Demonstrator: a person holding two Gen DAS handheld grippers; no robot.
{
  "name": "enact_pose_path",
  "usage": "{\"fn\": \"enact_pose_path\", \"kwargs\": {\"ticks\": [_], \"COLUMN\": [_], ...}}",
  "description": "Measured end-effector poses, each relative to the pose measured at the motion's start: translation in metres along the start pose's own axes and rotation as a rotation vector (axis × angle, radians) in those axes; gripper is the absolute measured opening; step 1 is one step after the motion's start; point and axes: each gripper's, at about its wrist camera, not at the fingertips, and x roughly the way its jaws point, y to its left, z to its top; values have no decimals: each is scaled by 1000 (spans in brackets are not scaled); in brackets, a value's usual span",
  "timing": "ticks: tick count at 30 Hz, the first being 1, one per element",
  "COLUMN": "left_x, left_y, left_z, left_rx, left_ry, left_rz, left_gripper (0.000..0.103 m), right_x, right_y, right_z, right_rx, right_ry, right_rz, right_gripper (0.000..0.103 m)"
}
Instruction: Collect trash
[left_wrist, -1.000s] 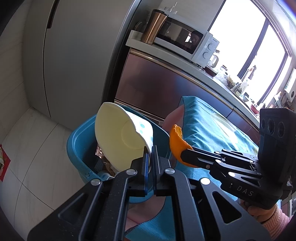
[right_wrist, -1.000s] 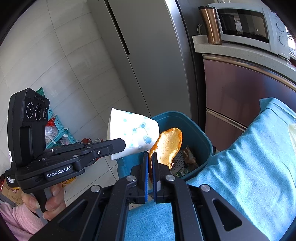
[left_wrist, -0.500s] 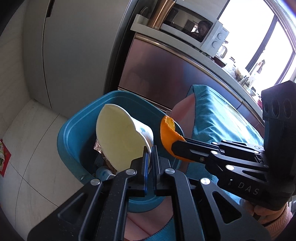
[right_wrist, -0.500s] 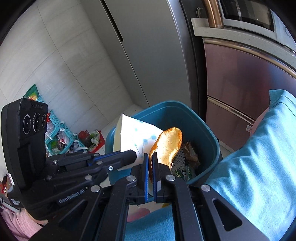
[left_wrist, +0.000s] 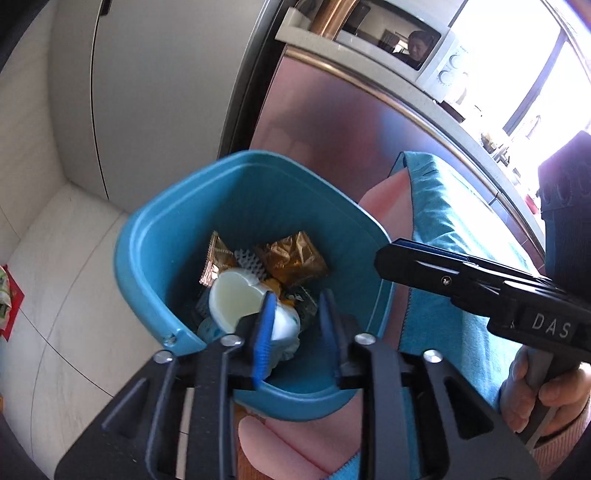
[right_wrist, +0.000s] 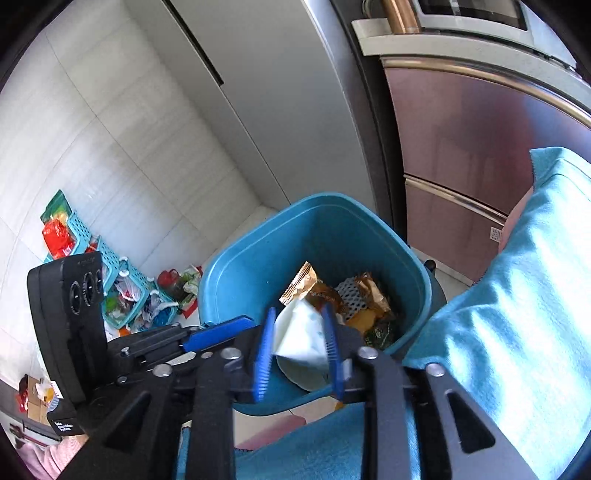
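Both grippers, left (left_wrist: 297, 325) and right (right_wrist: 299, 347), hang over the bin (left_wrist: 147, 236), jaws opening, nothing gripped. Paper cup (left_wrist: 236, 299) lies inside. Next move is probably fetching more trash.

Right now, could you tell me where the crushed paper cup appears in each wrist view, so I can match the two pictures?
Left wrist view: the paper cup lies low in the blue bin, behind the left finger.
Right wrist view: the paper cup shows low in the centre, between the two blue pads.
Shared landmark: the gold wrapper lying on the white foam net.
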Motion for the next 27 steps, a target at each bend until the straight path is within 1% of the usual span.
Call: {"fn": "enact_pose_path", "kwargs": {"ticks": [1, 2, 4, 5, 6, 7, 8, 9, 11, 13, 14, 16, 20, 21, 24, 27], "left_x": [-4, -9, -20, -25, -30, -37, -42, -47, -59, -70, -76, -87, -106, -110, -121, -130], "left_y": [0, 0, -5, -7, -9, -12, -14, -18, -22, -27, -31, -38, -57, -62, -78, -94], "left_z": [-1, -2, -2, -3, -3, -4, -4, -6, -9, -12, -14, -19, -29, -33, -40, -46], "left_rx": [7, 15, 37, 47, 55, 67, 80, 94, 114, 138, 150, 171, 202, 210, 235, 241], "left_ry": [-10, -23, -51, -65, -80, -96, -110, -128, -154, -184, -203, -243, -308, -324, -374, -411], "left_rz": [1, 0, 4, 6, 6, 10, 19, 31, 39, 42, 48, 56, 66, 66, 60, 35], "left_gripper": [34, 39, 46, 53, 58, 61, 67, 74, 82, 88, 96, 98, 98, 98, 98, 98], "right_x": [-3, -5, -14, -19, -25, -31, -38, -46, -63, -79, -88, -103, -133, -138, -161, -181], "right_y": [0, 0, 2, 2, 3, 3, 4, 4, 6, 7, 8, 8, 10, 10, 10, 9], "right_z": [-2, -2, -7, -10, -12, -15, -17, -20, -26, -31, -35, -42, -67, -76, -99, -120], "right_rx": [0, -2, -4, -6, -8, -11, -13, -13, -17, -17, -17, -16, -31, -33, -19, 1], "right_ry": [-11, -21, -48, -64, -80, -96, -120, -144, -190, -235, -259, -307, -392, -413, -483, -547], "right_rz": [2, 5, 5, 5, 0, -3, -7, -12, -20, -34, -41, -55, -130, -153, -245, -341], "right_gripper": [33, 34, 42, 44, 47, 50, 52, 57, 63, 71, 73, 84, 92, 96, 96, 96]}}
